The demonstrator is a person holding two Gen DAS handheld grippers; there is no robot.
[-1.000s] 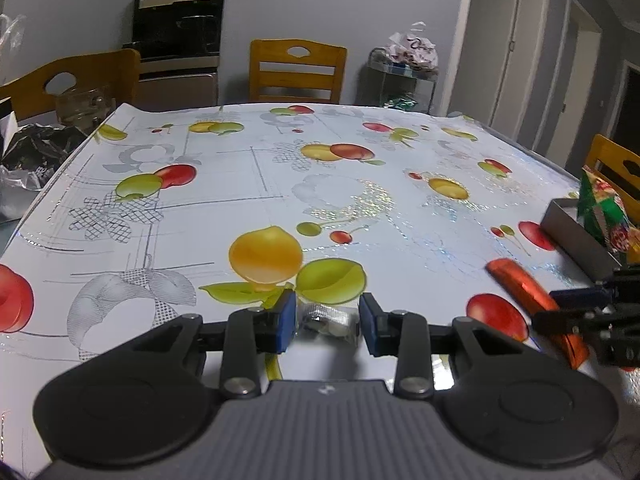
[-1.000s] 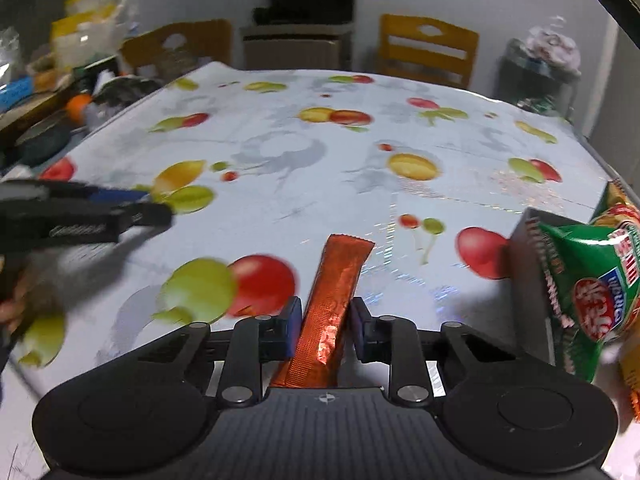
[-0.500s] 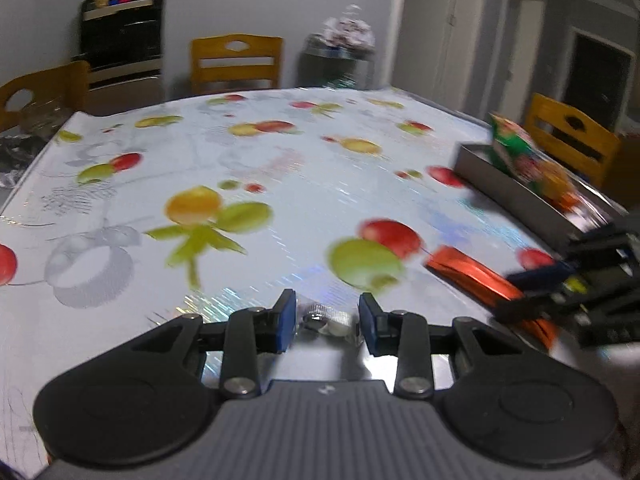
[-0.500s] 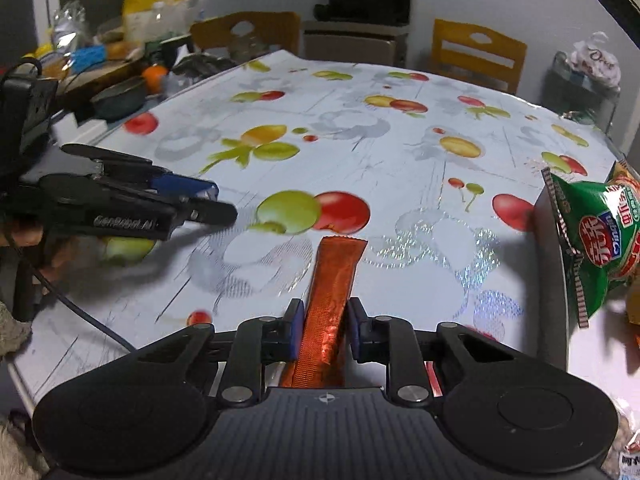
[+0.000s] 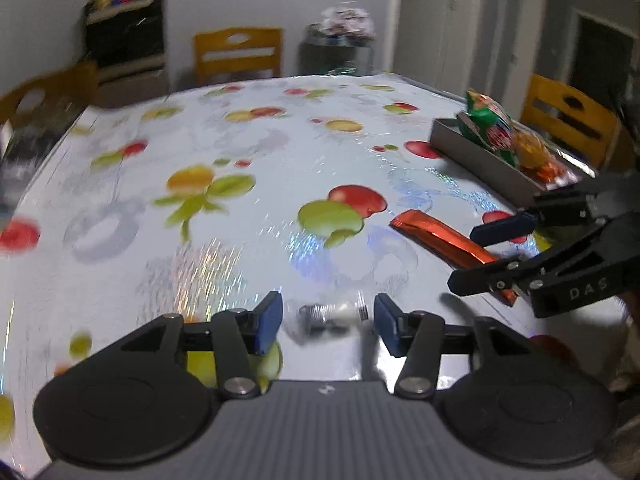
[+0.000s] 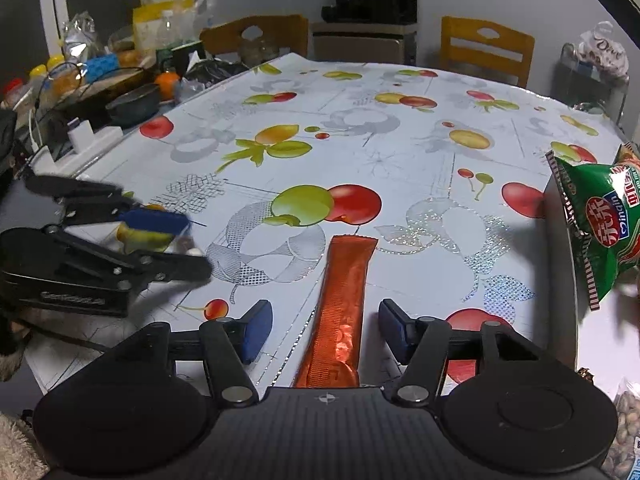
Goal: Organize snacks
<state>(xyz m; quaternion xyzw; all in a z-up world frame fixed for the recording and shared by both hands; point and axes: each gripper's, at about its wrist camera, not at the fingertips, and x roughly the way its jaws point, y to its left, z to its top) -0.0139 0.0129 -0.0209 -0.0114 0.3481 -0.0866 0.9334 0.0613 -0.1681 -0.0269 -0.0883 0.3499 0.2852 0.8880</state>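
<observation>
Snacks at three spots. Orange stick packet (image 6: 345,312) lies flat on the fruit-print tablecloth (image 6: 400,152), lengthwise between the blue pads of the right gripper (image 6: 326,330); jaws have just been opening, and a clear gap shows on each side of the packet, no pad touching it. Its near end is cut off behind the gripper body.

Small clear-wrapped sweet (image 5: 334,314) sits between the pads of the left gripper (image 5: 327,322); those jaws have also just been opening, pads standing off both ends. Wrapper blurred, contents hard to make out; cannot tell whether it rests on the cloth.

Grey tray (image 5: 480,160) near the table's right edge holds a green bag (image 5: 486,128) and orange-wrapped items (image 5: 534,156), the latter too blurred to identify. In the right wrist view the green bag is cut off by the frame edge, tray wall only partly seen.

Left wrist view is motion-smeared overall. Background: wooden chairs (image 6: 486,46), cluttered side surface (image 6: 100,76) at left.
</observation>
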